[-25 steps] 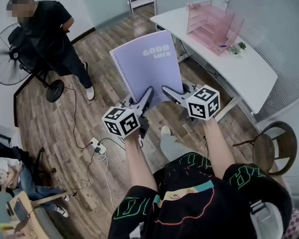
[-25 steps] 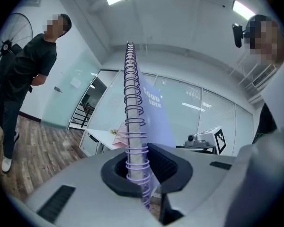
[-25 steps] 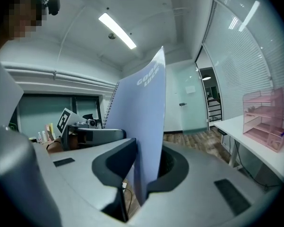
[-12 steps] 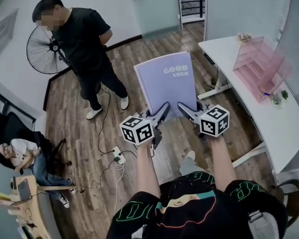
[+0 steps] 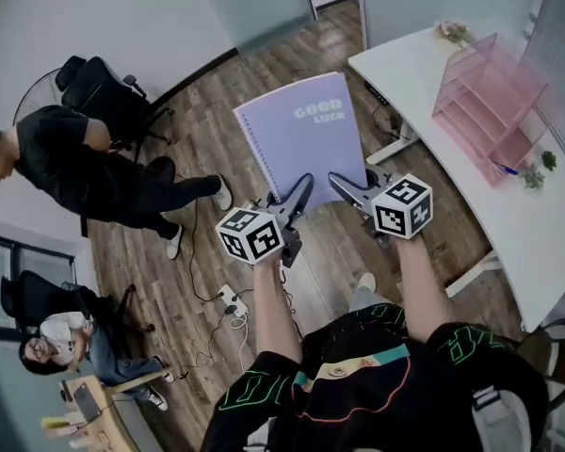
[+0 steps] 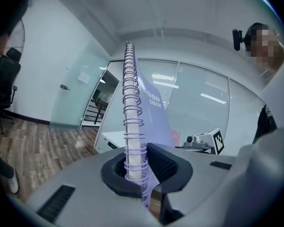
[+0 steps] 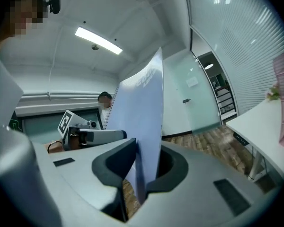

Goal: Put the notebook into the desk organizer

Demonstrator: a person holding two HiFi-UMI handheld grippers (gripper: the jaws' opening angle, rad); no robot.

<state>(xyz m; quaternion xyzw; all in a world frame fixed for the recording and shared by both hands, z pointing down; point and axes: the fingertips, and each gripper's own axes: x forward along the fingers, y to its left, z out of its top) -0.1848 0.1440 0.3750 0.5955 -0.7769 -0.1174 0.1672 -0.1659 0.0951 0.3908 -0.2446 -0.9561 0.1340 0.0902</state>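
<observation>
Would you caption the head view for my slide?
Left gripper and right gripper hold the notebook; pink desk organizer sits on the desk.

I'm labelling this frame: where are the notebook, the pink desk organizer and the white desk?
notebook (image 5: 306, 139), head view, middle of the purple cover.
desk organizer (image 5: 482, 102), head view, its pink trays.
white desk (image 5: 508, 224), head view, bare top.

The right tongs (image 7: 141, 174) clamp the pale notebook (image 7: 143, 108) by its lower edge, cover standing upright.

One notebook (image 5: 301, 135), one pink organizer (image 5: 485, 92), two claws (image 5: 304, 185) (image 5: 338, 180), two bystanders (image 5: 75, 163) (image 5: 64, 340).
</observation>
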